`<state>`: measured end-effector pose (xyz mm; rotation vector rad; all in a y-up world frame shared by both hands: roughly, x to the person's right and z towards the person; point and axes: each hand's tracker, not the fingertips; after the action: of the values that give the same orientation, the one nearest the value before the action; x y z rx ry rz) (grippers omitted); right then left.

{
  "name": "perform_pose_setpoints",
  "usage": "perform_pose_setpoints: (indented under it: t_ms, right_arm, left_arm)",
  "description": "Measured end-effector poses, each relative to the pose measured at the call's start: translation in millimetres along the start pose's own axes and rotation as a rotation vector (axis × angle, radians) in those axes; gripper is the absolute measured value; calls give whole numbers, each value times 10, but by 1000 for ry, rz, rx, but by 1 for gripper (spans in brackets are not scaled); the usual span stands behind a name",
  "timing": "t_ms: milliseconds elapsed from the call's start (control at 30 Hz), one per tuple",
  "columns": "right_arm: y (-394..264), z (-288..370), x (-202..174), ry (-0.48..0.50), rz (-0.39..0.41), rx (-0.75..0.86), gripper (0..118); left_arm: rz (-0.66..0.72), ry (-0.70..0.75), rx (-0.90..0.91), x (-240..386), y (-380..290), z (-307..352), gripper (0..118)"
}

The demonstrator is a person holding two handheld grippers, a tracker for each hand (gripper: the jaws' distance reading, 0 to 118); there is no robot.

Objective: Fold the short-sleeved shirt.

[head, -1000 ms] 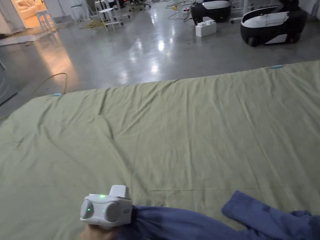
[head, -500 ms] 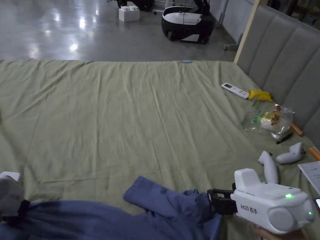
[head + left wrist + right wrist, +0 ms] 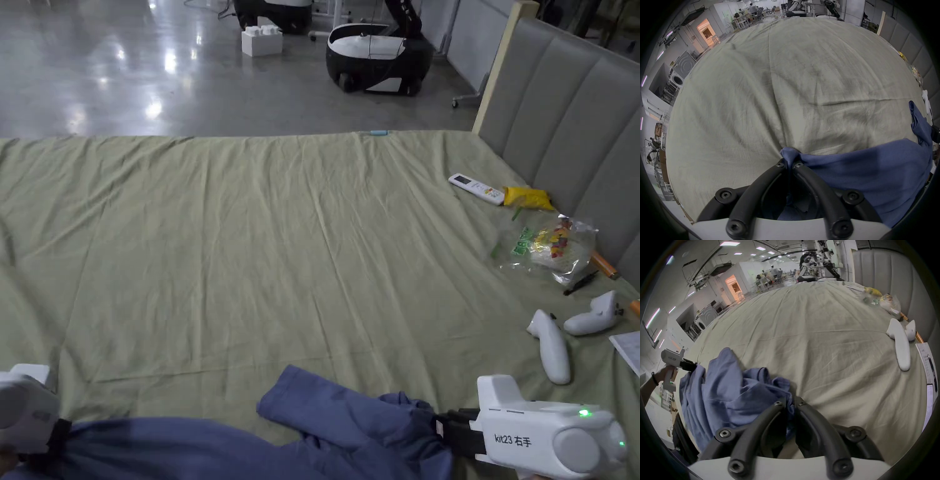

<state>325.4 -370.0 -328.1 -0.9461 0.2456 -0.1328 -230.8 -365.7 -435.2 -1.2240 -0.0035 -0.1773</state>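
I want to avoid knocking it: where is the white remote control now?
In the head view, the white remote control lies far right on the green bedsheet, beside the yellow packet near the grey headboard.

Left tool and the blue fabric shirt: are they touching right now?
Touching. In the left gripper view, the left tool has both black jaws closed on a bunched corner of the blue fabric shirt, pinched between them.

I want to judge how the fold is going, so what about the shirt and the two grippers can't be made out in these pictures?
- Shirt: head view, its near part is cut off by the bottom edge; which part each gripper holds can't be told.
- Left gripper: head view, mostly cut off by the left edge.
- Right gripper: head view, tips buried in bunched cloth.
- Shirt's collar and sleeves: right gripper view, lost in crumpled folds.
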Motion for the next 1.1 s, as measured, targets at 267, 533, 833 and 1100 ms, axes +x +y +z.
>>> perform_pose_setpoints:
  t_ms: [267, 533, 833, 1100]
  right_arm:
    - [163, 548, -180, 77, -58, 216, 6]
    - [660, 1464, -558, 38, 45, 466, 6]
    - [1331, 2382, -1051, 31, 48, 770, 5]
    - [2024, 3025, -1325, -54, 85, 917, 4]
  left_arm:
    - [149, -149, 320, -254, -382, 727, 3]
    - [220, -234, 760, -838, -687, 2556, 3]
    - [232, -151, 1083, -1150, -707, 3970, 3]
    - [258, -50, 1171, -1328, -648, 4545, 3]
